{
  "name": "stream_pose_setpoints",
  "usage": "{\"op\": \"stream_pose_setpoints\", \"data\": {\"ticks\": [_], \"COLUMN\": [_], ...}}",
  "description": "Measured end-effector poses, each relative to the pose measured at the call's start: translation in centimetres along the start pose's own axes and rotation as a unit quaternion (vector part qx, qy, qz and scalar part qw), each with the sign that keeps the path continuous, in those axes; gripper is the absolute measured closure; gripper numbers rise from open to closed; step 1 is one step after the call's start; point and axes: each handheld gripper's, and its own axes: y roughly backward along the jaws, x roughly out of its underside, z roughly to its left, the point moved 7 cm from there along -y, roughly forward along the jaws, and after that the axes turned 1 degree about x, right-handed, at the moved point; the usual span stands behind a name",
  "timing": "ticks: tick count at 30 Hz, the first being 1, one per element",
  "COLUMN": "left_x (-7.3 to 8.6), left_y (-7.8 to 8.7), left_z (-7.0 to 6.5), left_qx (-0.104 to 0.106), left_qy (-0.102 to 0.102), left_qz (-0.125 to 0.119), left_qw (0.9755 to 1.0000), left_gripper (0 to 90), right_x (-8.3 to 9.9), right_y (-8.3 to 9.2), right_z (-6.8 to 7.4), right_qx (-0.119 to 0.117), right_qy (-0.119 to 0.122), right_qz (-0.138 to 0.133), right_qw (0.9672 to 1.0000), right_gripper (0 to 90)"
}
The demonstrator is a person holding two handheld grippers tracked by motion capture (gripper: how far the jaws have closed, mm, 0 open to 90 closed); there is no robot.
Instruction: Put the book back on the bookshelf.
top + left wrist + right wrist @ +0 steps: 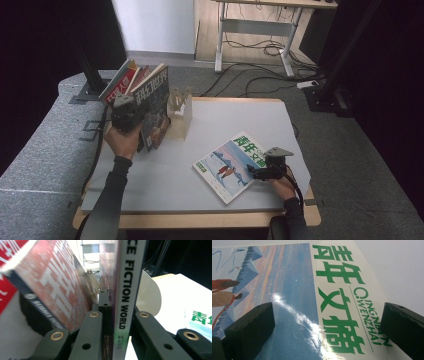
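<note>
While clamped, magazine (123,290) between pads.

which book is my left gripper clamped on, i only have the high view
Observer: The left gripper is shut on the magazine whose spine reads Science Fiction World.
Operator: anything right next to it
Observer: A red-covered magazine leans beside it, apart from the held one.
Operator: and the right gripper
Observer: The right gripper stands open over the flat magazine, above its green title characters.
</note>
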Motion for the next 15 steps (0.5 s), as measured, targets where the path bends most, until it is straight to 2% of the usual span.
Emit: {"op": "stream_pose_setpoints", "data": {"ticks": [4, 8, 10, 15], "left_x": [0.7, 1.0, 1.2, 1.8], "left_y": [-0.8, -0.9, -0.8, -0.3], "left_z": [-0.1, -0.1, -0.2, -0.5], "left_qx": [0.001, 0.006, 0.016, 0.025], "left_qy": [-0.001, -0.003, -0.005, -0.017], "left_qz": [0.004, 0.004, 0.014, 0.046], "left_qw": [1.0, 1.0, 0.9997, 0.9985], "left_gripper": [82.7, 82.6, 82.5, 81.7], "right_x": [0.0, 0.0, 0.0, 0.0], "right_y": [0.0, 0.0, 0.0, 0.0], "right_z": [0.0, 0.0, 0.0, 0.0], "right_qx": [0.0, 0.0, 0.0, 0.0], "right_qy": [0.0, 0.0, 0.0, 0.0], "right_qz": [0.0, 0.001, 0.001, 0.001], "right_qw": [1.0, 1.0, 1.0, 1.0], "right_gripper": [0.0, 0.0, 0.0, 0.0]}}
